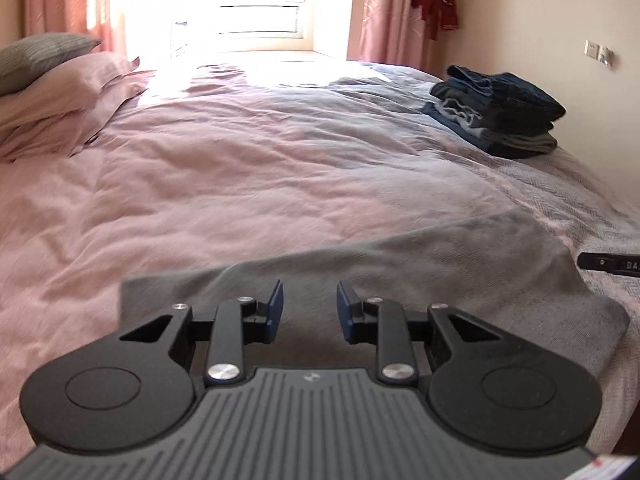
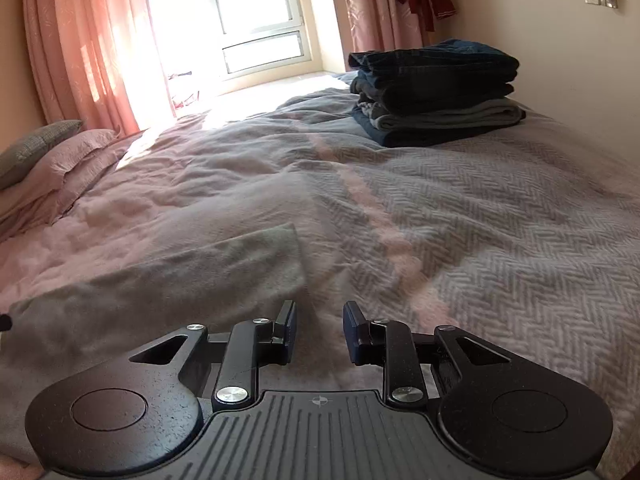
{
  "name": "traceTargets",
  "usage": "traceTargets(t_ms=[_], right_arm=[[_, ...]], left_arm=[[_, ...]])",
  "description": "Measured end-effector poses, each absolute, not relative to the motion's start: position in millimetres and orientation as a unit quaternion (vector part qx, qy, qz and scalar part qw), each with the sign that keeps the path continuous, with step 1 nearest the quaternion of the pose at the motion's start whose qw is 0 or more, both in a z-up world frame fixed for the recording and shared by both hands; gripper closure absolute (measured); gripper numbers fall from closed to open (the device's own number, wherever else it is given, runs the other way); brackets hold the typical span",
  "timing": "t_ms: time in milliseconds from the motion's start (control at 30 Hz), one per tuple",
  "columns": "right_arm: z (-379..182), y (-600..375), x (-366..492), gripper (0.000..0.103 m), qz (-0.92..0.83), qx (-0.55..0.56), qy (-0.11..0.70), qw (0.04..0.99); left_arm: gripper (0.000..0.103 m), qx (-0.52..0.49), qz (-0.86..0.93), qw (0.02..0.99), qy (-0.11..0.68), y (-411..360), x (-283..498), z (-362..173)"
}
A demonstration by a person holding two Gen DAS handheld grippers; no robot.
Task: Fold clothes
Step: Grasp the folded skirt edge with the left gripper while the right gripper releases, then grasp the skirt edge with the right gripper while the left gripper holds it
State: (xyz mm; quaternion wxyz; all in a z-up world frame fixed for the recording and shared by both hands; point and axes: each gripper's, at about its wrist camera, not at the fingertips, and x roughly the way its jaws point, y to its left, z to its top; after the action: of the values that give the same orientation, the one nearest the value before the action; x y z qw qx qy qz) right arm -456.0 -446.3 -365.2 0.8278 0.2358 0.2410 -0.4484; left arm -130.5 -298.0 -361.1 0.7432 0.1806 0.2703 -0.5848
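A folded grey garment [image 1: 400, 272] lies flat on the bed near its front edge; in the right wrist view the same grey garment [image 2: 168, 280] lies to the left. My left gripper [image 1: 310, 300] hovers over its near part, open, nothing between the fingers. My right gripper [image 2: 319, 320] is open too, just off the garment's right edge above the herringbone blanket [image 2: 480, 220]. The tip of the right gripper [image 1: 608, 263] shows at the right edge of the left wrist view. A stack of folded dark clothes [image 1: 500, 112] sits at the far right of the bed, the same stack [image 2: 436, 88].
Pink duvet [image 1: 200, 168] covers the bed. Pillows [image 1: 52, 92] lie at the far left. A bright window [image 2: 240, 20] with pink curtains [image 2: 80, 48] is behind the bed. A red garment [image 1: 436, 4] hangs by the right wall, which runs close along the bed.
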Motion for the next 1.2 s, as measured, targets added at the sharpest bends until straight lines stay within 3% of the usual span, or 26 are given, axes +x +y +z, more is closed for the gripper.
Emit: traceTargets(t_ms=[167,300,533,900,1200], right_arm=[[-384.5,-470.6,-446.8,0.080,-0.454,0.280,0.256,0.806],[-396.0,-481.0,-480.3,0.059,-0.433,0.361,0.212,0.798],[-394.2,-473.0,-516.6,0.046,-0.347,0.410,0.182,0.823],[-417.3,-479.9,-511.5,0.049,-0.263,0.475,0.172,0.822],[-430.4,-504.5,-507.2,0.069,-0.246,0.511,0.167,0.806]], left_arm=[[0.087,0.245,-0.579,0.731,0.264,-355.6,-155.4,-396.4],[0.087,0.258,-0.577,0.733,0.251,-360.2,-156.9,-415.3],[0.087,0.169,-0.582,0.736,0.301,-296.3,-133.5,-373.5],[0.088,0.091,-0.541,0.731,0.406,-192.9,-76.9,-397.7],[0.090,0.041,-0.554,0.707,0.439,-177.9,-56.4,-405.2]])
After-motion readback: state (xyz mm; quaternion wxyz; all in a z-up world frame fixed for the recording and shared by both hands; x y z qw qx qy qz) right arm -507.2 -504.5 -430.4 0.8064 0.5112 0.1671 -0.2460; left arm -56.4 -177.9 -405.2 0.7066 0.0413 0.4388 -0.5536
